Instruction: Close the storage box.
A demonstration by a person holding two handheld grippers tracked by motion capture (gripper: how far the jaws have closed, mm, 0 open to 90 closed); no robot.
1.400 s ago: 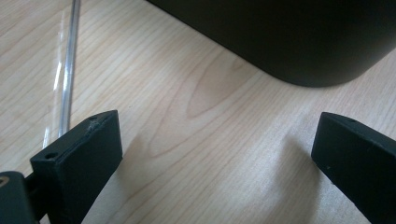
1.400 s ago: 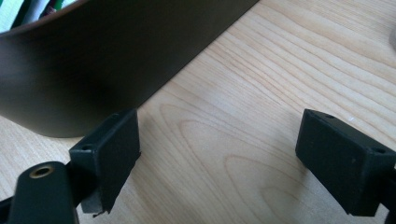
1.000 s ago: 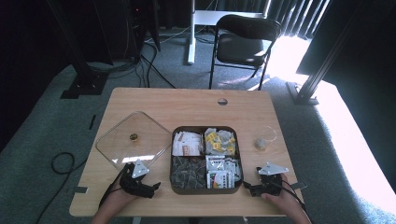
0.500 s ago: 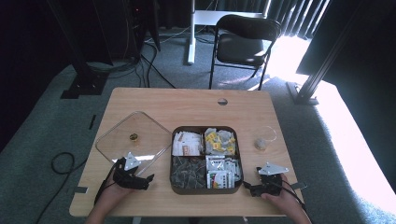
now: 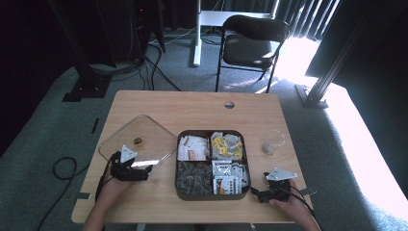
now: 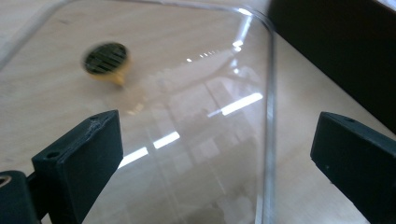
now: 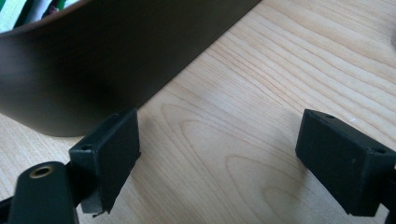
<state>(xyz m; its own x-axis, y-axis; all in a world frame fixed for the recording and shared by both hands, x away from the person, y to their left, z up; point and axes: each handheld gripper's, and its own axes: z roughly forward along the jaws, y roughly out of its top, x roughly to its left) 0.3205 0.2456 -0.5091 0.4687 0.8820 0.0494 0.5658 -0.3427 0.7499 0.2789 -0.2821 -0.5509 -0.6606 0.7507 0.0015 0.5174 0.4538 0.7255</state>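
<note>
My left gripper [image 5: 144, 172] gapes over the clear lid [image 5: 139, 139] — nothing gripped. Right gripper [image 5: 258, 195] open, empty, by the box [image 5: 212, 195] at the worktop's near edge — lid not yet on.

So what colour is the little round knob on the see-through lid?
The knob is gold-yellow with a dark striped top, on the clear lid. The left gripper view shows it best.
</note>
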